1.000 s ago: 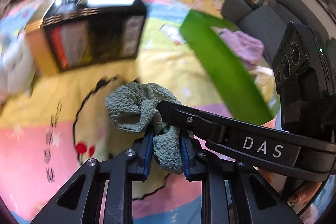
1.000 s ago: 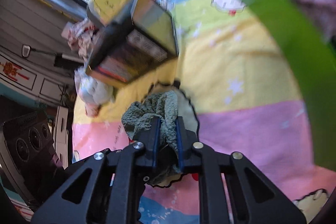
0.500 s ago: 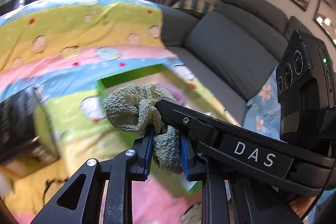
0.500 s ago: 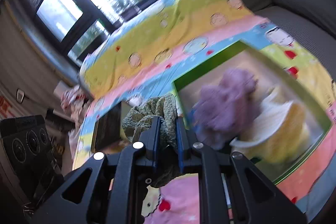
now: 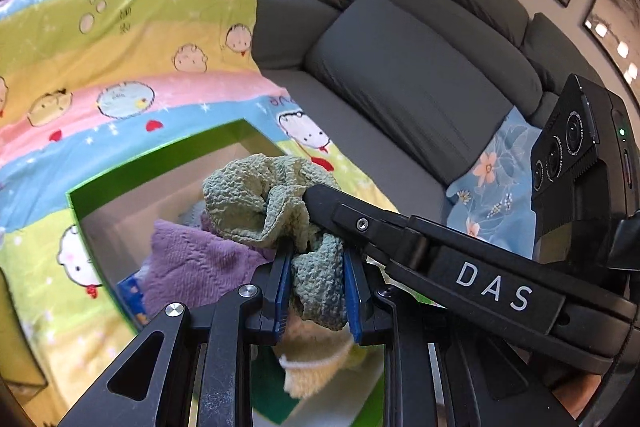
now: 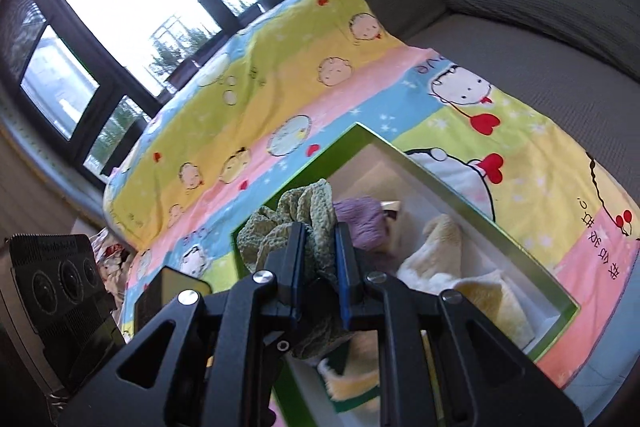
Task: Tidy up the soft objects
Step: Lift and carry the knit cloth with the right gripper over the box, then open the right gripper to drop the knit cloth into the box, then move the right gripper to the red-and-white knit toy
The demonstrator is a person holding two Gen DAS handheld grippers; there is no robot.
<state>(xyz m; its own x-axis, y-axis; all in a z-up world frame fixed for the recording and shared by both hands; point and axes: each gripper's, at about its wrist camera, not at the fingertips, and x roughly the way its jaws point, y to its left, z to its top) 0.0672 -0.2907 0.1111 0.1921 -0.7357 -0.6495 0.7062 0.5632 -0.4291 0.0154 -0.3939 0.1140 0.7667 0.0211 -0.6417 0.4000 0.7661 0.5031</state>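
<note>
A crinkled grey-green cloth (image 5: 256, 203) hangs bunched between both grippers. My left gripper (image 5: 316, 267) is shut on its lower fold, blue pads pressing either side. My right gripper (image 6: 320, 243) is shut on the same cloth (image 6: 296, 211); in the left wrist view its black finger (image 5: 360, 223) reaches in from the right. Below them sits an open green box (image 5: 160, 163), also seen in the right wrist view (image 6: 480, 219). A purple cloth (image 5: 200, 259) and a pale yellow plush cloth (image 6: 480, 291) lie inside it. The held cloth hovers over the box's near-left part.
The box rests on a striped cartoon blanket (image 5: 120, 67) spread over a grey sofa (image 5: 400, 79). A blue floral cloth (image 5: 496, 179) lies on the seat to the right. A dark box (image 6: 168, 291) stands left of the green one, and windows fill the back.
Both grippers carried the green cloth up and away from the blanket beside the dark box to a spot over the open green box. Both grips stayed shut.
</note>
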